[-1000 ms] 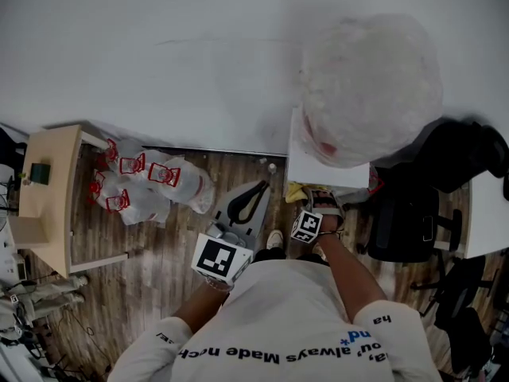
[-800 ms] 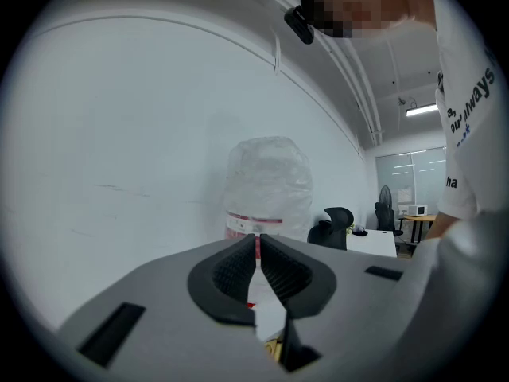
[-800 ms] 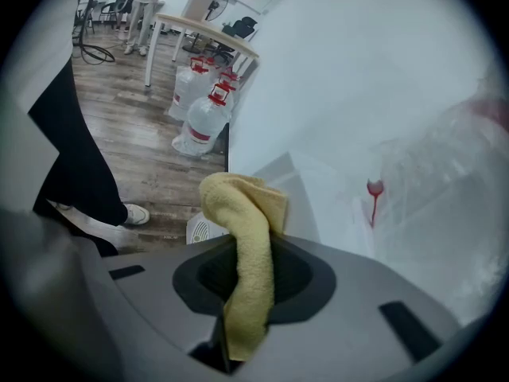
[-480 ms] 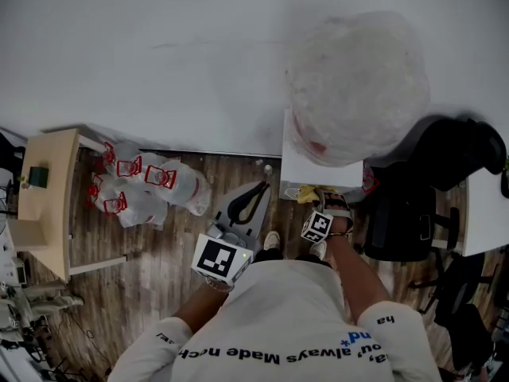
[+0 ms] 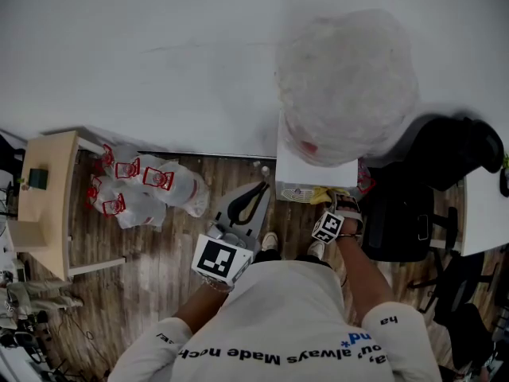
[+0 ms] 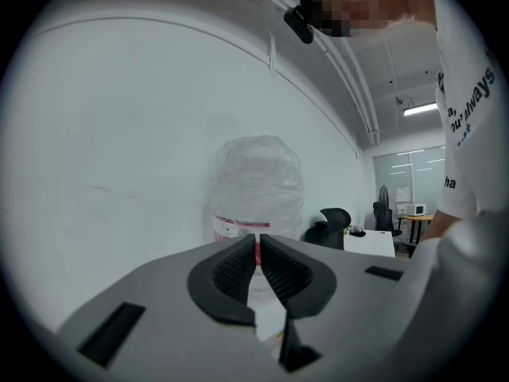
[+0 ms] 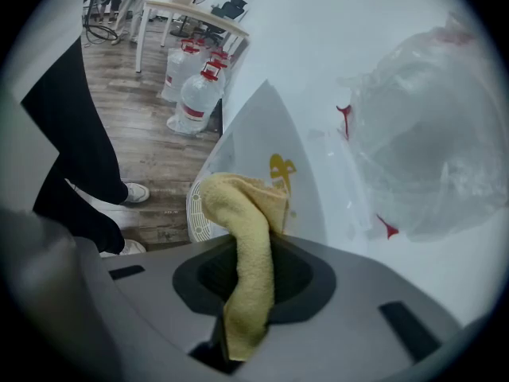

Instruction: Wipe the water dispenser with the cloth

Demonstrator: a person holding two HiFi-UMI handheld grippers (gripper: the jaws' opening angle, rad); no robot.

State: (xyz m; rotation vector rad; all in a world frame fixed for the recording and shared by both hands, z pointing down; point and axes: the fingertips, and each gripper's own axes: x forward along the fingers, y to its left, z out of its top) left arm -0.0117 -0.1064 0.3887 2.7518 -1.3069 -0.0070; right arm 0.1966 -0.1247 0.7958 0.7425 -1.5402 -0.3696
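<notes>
Most of the head view is white wall above a wood-plank floor. The white water dispenser stands against that wall, and a plastic-wrapped bottle hides its top. Red-capped water jugs lie beside a pale wooden table, and a black office chair crowds the dispenser's right side. The right gripper pinches a yellow cloth against the dispenser's front. A round white grille below it is possibly the drip tray. The left gripper is held back with its jaws nearly together and nothing between them.
</notes>
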